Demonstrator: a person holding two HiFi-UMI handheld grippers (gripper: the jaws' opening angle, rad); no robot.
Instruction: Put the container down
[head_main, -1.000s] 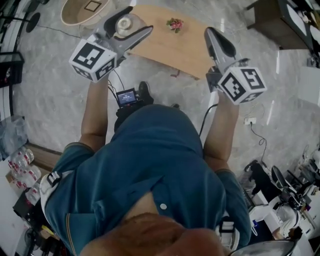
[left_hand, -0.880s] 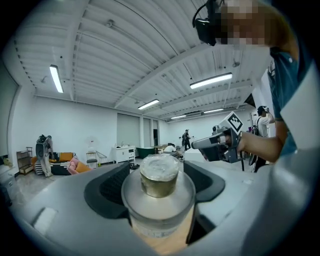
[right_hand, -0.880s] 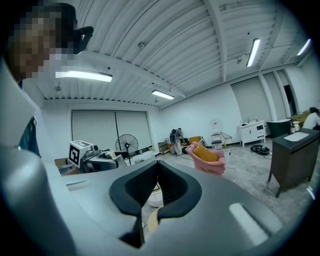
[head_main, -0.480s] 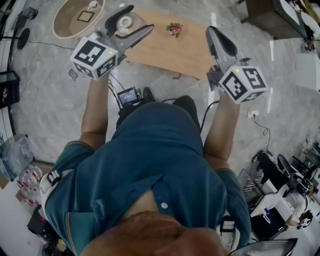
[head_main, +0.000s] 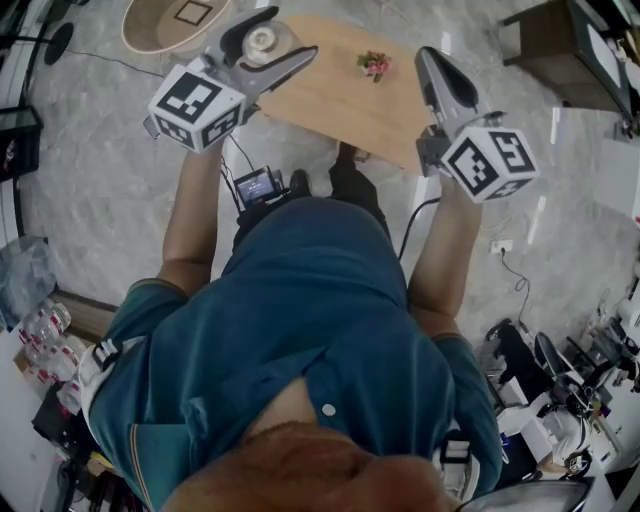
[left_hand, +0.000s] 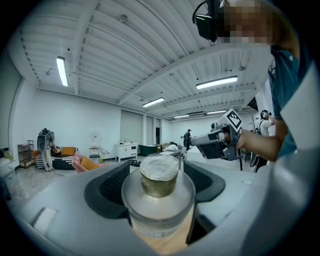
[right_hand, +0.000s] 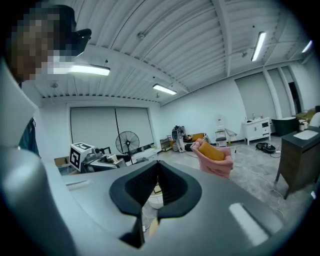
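The container (left_hand: 159, 187) is held off the surface, clamped between the fingers of the left gripper (head_main: 285, 35), and is seen over the left end of the wooden bench (head_main: 340, 100). The right gripper (head_main: 430, 58) is clenched on nothing. A small flower pot (head_main: 374, 65) is set on the bench between the two grippers.

Person in a teal short-sleeved shirt (head_main: 300, 320) and a black headset (left_hand: 207, 20).
The shirt has a collar and a white button (head_main: 327, 410). The left gripper (head_main: 285, 35) and right gripper (head_main: 428, 58) are grey with black jaw pads, each bearing a white cube of black square markers; a black cable (head_main: 415, 228) trails from the right one.
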